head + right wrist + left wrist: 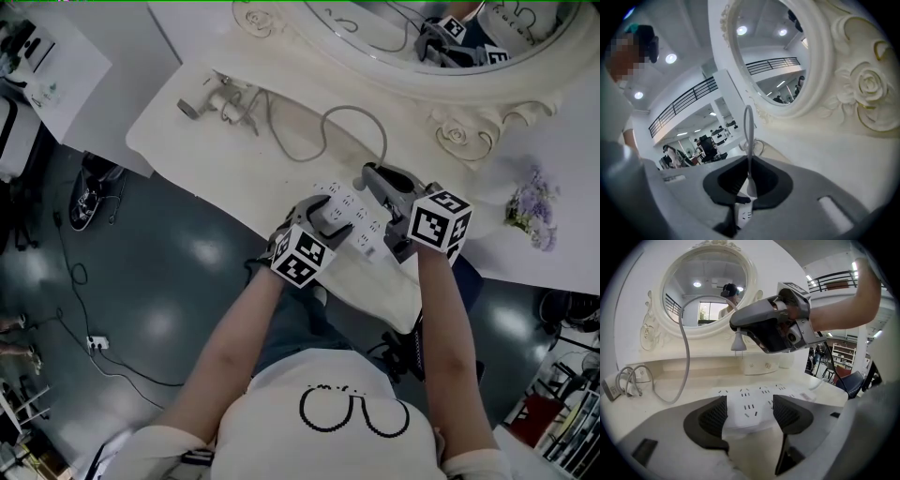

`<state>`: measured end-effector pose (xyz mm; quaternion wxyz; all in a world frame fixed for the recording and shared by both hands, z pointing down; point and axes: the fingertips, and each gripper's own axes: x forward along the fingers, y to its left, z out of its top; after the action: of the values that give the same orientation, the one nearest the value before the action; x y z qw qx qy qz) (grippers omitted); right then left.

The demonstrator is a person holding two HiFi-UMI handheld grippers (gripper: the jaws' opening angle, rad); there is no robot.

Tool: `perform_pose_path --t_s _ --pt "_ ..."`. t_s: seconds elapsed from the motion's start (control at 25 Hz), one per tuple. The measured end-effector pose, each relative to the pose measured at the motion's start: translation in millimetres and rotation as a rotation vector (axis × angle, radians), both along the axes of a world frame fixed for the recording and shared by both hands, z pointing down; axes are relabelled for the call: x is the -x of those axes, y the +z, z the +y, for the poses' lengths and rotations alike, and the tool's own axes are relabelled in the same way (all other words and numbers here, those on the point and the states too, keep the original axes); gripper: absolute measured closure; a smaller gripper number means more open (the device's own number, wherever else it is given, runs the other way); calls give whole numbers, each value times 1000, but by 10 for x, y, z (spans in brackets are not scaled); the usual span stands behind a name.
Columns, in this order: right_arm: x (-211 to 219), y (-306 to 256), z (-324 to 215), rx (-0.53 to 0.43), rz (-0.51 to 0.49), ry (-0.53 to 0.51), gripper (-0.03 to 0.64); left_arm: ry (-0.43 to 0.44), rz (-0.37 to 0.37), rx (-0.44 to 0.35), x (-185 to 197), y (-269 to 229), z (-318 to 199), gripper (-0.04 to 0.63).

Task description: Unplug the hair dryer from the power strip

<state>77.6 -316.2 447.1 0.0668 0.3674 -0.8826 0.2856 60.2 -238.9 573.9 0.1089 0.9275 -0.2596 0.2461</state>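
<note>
From the head view, the flat white plastic power strip (354, 212) lies at the near edge of the glossy cream desk (206, 150). Your left gripper (330, 218) is at its near end and your right gripper (372, 175) is above its far end. The smooth grey rubber cable (323, 127) loops away to the pale hair dryer (217, 98) by the desk's left corner, below the carved oval mirror (455, 131). In the left gripper view, the ribbed black pads are pressed against both long sides of the power strip (750, 401), pinning it down. The small tapered white plug (738, 342) hangs under the right gripper (737, 327), apparently clear of the sockets, though the wide lens makes that gap hard to judge. In the right gripper view, the jaws are clamped on the plug (750, 183) where the cable (748, 136) leaves it. The pull looks essentially done, so next carry the plug aside, lay it on bare desk and let go.
</note>
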Motion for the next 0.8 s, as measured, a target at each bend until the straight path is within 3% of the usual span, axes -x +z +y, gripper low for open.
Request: perform_pose_path --t_s 0.32,0.56,0.72,0.8 --pt "-121 483 -326 295 -177 154 591 10 0 5 -21 2 10 293" --pt "-90 798 -438 379 -143 234 589 16 1 6 -2 -12 20 293" --pt "-74 888 -456 383 -119 264 588 21 0 7 -1 -1 16 293" --pt "-65 897 -447 384 -106 271 536 23 1 8 -1 -5 23 293"
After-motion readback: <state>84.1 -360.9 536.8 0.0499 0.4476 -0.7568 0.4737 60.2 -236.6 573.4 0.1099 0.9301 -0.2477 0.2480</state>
